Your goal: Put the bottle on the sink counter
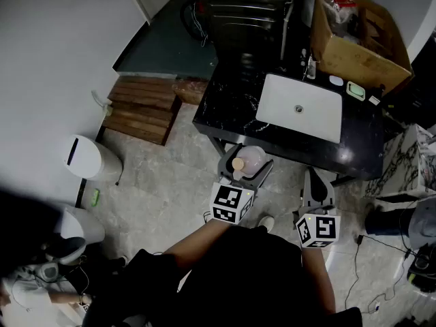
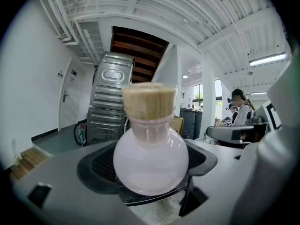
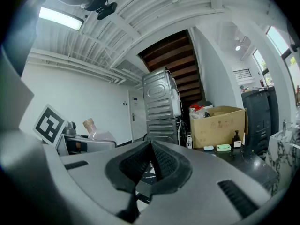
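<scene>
A round pale pink bottle (image 2: 151, 161) with a tan cork-coloured cap sits between the pads of my left gripper (image 2: 152, 172), which is shut on its bulb. In the head view the bottle (image 1: 246, 162) is held in the left gripper (image 1: 245, 172) just in front of the black sink counter (image 1: 235, 107), near its front edge. My right gripper (image 3: 151, 165) has its jaws together with nothing between them; in the head view the right gripper (image 1: 315, 189) hangs to the right, below the counter's front edge. The right gripper view also catches the bottle (image 3: 97, 131) at the left.
A white basin (image 1: 300, 107) is set in the counter. An open cardboard box (image 1: 357, 36) stands at the back right, with a green soap dish (image 1: 355, 90) and a small dispenser bottle (image 1: 310, 67) nearby. A white bin (image 1: 85, 157) and wooden pallet (image 1: 142, 107) lie left.
</scene>
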`<state>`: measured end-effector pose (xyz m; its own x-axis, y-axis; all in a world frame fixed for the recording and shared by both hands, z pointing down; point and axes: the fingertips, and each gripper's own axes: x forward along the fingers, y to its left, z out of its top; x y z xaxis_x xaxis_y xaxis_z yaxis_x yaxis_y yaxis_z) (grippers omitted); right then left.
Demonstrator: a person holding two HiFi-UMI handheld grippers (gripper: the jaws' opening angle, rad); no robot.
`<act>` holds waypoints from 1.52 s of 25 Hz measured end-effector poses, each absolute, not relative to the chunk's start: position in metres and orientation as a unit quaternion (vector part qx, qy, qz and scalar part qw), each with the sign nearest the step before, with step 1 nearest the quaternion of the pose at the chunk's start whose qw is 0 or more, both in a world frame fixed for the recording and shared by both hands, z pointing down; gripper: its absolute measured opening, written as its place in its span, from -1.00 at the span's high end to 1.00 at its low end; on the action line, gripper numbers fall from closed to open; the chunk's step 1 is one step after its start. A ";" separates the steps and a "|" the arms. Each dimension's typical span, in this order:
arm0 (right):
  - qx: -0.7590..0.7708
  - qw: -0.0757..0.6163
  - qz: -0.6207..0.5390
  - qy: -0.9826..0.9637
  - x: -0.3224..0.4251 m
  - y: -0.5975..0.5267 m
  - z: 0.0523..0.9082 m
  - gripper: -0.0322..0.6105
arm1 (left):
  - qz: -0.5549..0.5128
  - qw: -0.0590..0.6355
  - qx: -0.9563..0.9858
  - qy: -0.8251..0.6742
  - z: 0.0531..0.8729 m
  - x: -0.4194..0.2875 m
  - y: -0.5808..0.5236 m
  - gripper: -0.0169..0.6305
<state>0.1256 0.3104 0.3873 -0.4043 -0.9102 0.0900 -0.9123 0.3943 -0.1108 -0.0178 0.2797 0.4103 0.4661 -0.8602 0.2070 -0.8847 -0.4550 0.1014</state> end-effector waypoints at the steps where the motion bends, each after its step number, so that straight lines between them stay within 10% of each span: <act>1: 0.543 0.008 0.071 -0.837 0.126 0.309 0.388 0.79 | 0.062 0.097 0.850 -0.514 0.410 -0.017 0.278 -0.29; 38: 0.541 0.010 0.086 -0.837 0.122 0.204 0.414 0.78 | 0.066 0.107 0.845 -0.519 0.427 -0.026 0.151 -0.29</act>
<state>0.1221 0.2042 0.4144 -0.4151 -0.9031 0.1096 -0.9066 0.4007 -0.1322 -0.0263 0.1508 0.4270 0.4521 -0.8634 0.2239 -0.8920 -0.4379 0.1126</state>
